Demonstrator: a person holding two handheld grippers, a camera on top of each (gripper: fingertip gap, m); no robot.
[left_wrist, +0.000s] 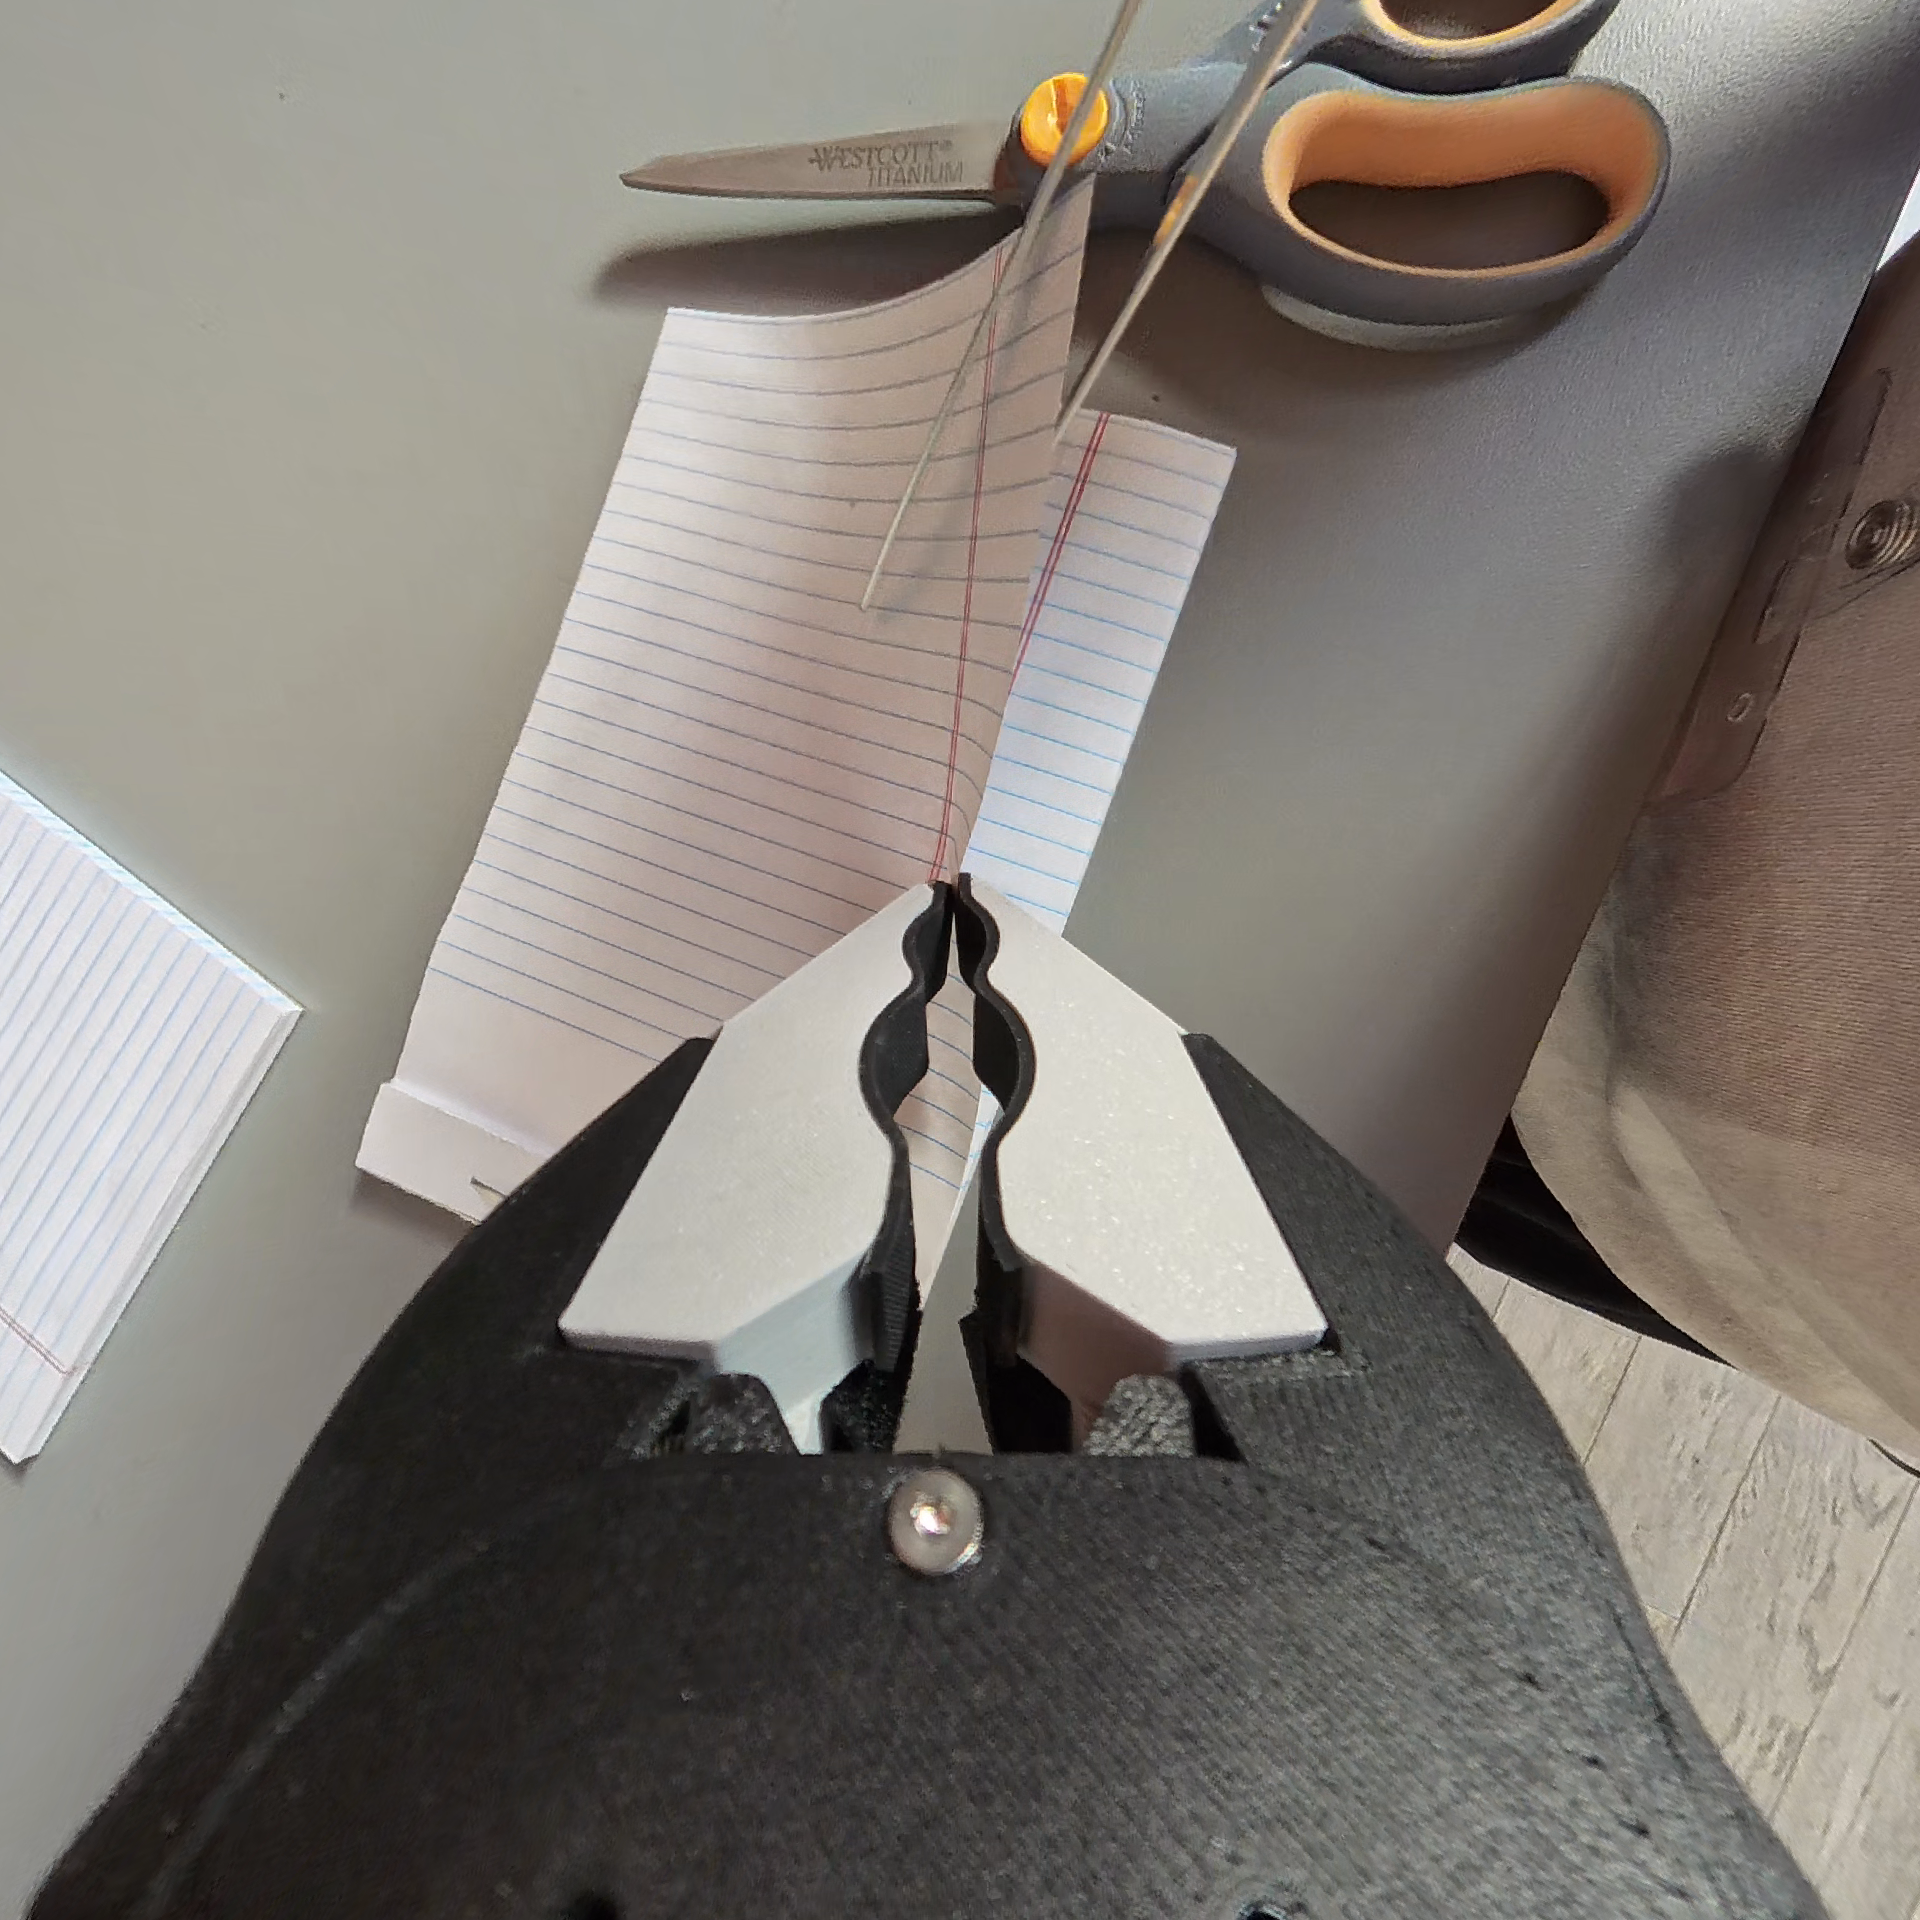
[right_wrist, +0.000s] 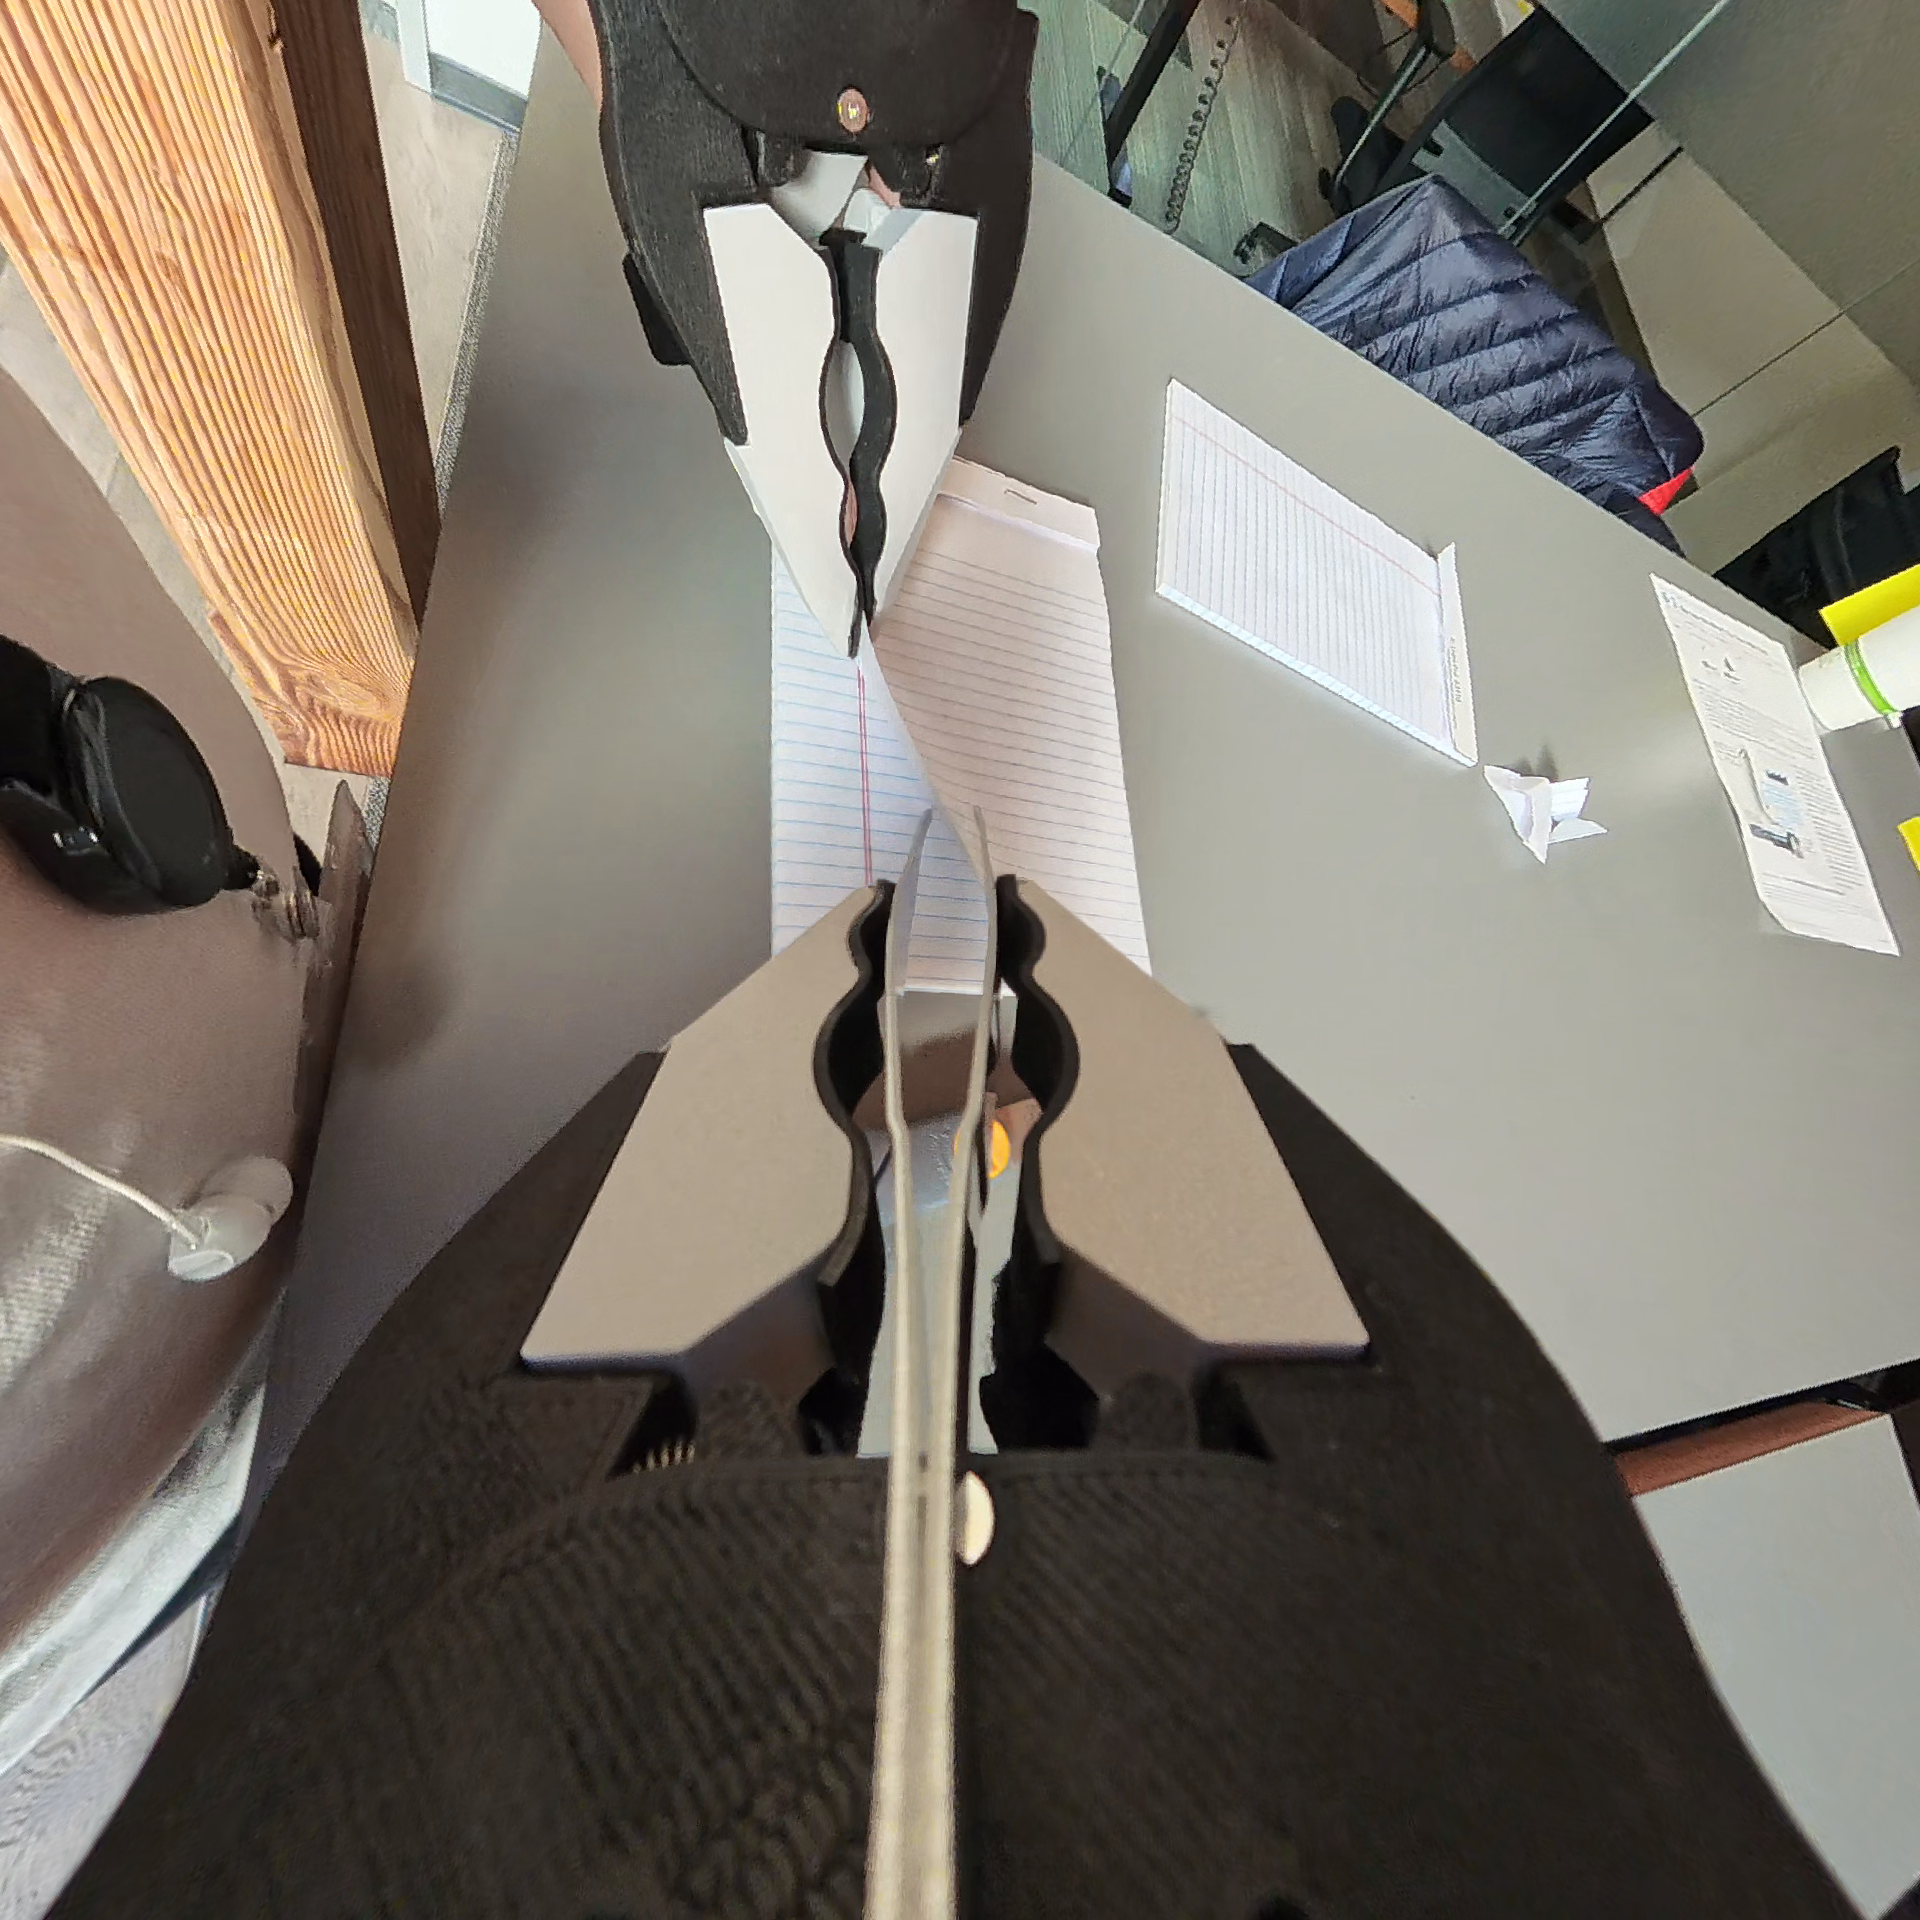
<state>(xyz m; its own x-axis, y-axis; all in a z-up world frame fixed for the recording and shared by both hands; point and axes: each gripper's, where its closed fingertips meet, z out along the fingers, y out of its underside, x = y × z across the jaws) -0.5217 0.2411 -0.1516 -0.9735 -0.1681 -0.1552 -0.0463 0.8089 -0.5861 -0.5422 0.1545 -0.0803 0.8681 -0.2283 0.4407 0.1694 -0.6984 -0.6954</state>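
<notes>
Pinching sheet: left tool (left_wrist: 954, 885) is pressing its tips together on the edge of a lined paper sheet (left_wrist: 790, 644), lifting that edge off the table (left_wrist: 260, 416) while the rest is curving down onto it.
Straddling blades: thin scissor blades (right_wrist: 902, 1039) are reaching in from the far side, parted, one lying on each side of the raised sheet near its red margin line.
Right tool (right_wrist: 940, 883): its fingers are standing slightly apart with the blades running between them; whether they are gripping the blades cannot be told.
Under the sheet: another lined page (left_wrist: 1122, 623) is lying flat, showing just beside the lifted edge.
Beyond: grey-and-orange scissors (left_wrist: 1351, 156) are lying closed on the table.
Farther off: a lined notepad (right_wrist: 1299, 561), a crumpled paper scrap (right_wrist: 1548, 810) and a printed page (right_wrist: 1777, 769) are sitting well apart from the sheet; a dark blue puffer jacket (right_wrist: 1475, 322) is lying past the table's edge.
</notes>
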